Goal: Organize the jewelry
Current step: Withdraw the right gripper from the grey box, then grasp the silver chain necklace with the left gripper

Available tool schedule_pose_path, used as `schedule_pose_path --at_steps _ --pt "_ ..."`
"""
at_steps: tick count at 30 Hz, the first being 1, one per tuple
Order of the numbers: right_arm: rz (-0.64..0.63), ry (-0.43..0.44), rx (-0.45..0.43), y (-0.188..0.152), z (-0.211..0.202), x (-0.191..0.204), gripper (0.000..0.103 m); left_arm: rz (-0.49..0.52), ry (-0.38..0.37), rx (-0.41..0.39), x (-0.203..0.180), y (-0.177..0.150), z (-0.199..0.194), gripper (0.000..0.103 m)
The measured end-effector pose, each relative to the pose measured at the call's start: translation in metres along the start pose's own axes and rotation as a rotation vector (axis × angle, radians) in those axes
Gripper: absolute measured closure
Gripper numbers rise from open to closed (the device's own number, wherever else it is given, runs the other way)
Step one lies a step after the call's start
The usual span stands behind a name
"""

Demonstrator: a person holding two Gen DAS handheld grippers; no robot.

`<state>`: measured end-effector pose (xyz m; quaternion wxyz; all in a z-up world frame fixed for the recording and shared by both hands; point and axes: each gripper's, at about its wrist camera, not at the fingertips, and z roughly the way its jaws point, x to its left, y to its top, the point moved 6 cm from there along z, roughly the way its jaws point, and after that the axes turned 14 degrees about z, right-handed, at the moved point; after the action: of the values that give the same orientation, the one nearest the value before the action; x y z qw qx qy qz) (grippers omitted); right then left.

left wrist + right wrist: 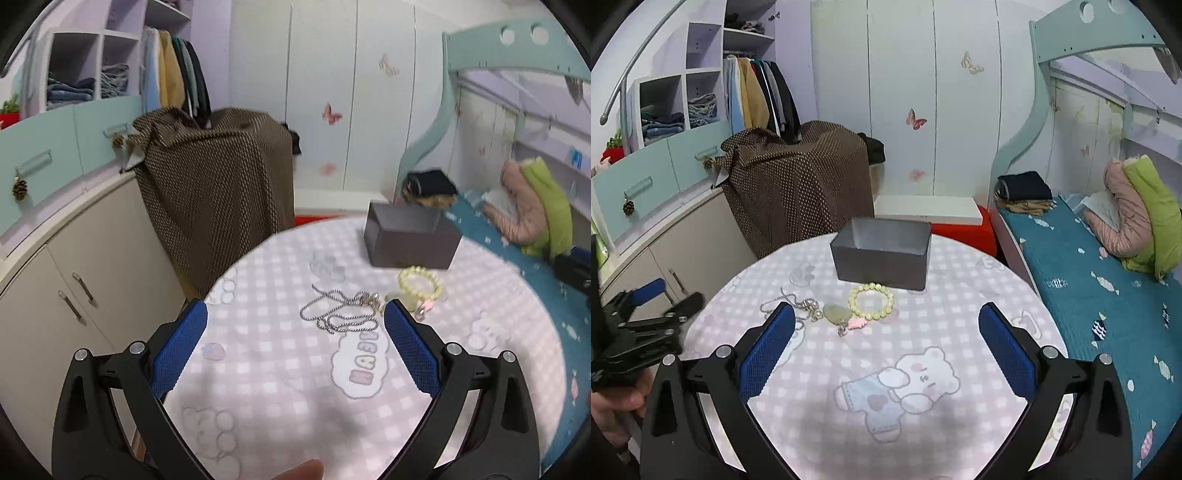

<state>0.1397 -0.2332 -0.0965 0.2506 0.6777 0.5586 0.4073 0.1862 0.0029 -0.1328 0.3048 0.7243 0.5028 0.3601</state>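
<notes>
Pink-and-white checked cloth covers the round table [960,314], printed with a cartoon bear [905,391]; the near edge of the table is cut off by the frame in both views. A grey rectangular box [882,254] stands open-topped toward the far edge, and only a pale strip of its inner wall shows, so its contents cannot be determined. Just in front of the box lies a pale yellow beaded bracelet [871,301], apart from the box wall. Beside the bracelet, toward the left edge, sit a greenish heart-shaped pendant [836,314] and a small pink charm [857,323]; whether these touch the bracelet is unclear. A silver chain necklace [338,314] lies in loose loops further left, and in the right wrist view it is partly hidden behind a blue pad. The left wrist view is motion-blurred, so fine detail of the jewelry is hard to read there. The left gripper [295,317] hangs above the table with its jaws wide apart and empty, the chain lying between them in that view. The right gripper [886,317] likewise stands spread and holds nothing, nearer the front edge. A fingertip [299,470] intrudes at the bottom of the left view, mostly cut off.
</notes>
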Motion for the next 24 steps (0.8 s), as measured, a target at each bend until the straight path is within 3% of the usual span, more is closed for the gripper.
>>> schedule_pose_path --at_steps 6,11,19,24 --pt "0.016 -0.012 0.036 -0.008 0.014 -0.011 0.007 0.143 -0.043 0.092 -0.034 0.003 0.067 0.006" --pt "0.033 -0.026 0.055 -0.011 0.022 -0.022 0.007 0.206 -0.082 0.174 -0.048 0.002 0.114 0.006" --pt "0.052 -0.038 0.074 -0.013 0.031 -0.035 0.007 0.229 -0.107 0.267 -0.054 -0.007 0.158 0.007" --pt "0.055 -0.041 0.082 -0.015 0.033 -0.037 0.007 0.191 -0.115 0.275 -0.048 -0.003 0.17 0.007"
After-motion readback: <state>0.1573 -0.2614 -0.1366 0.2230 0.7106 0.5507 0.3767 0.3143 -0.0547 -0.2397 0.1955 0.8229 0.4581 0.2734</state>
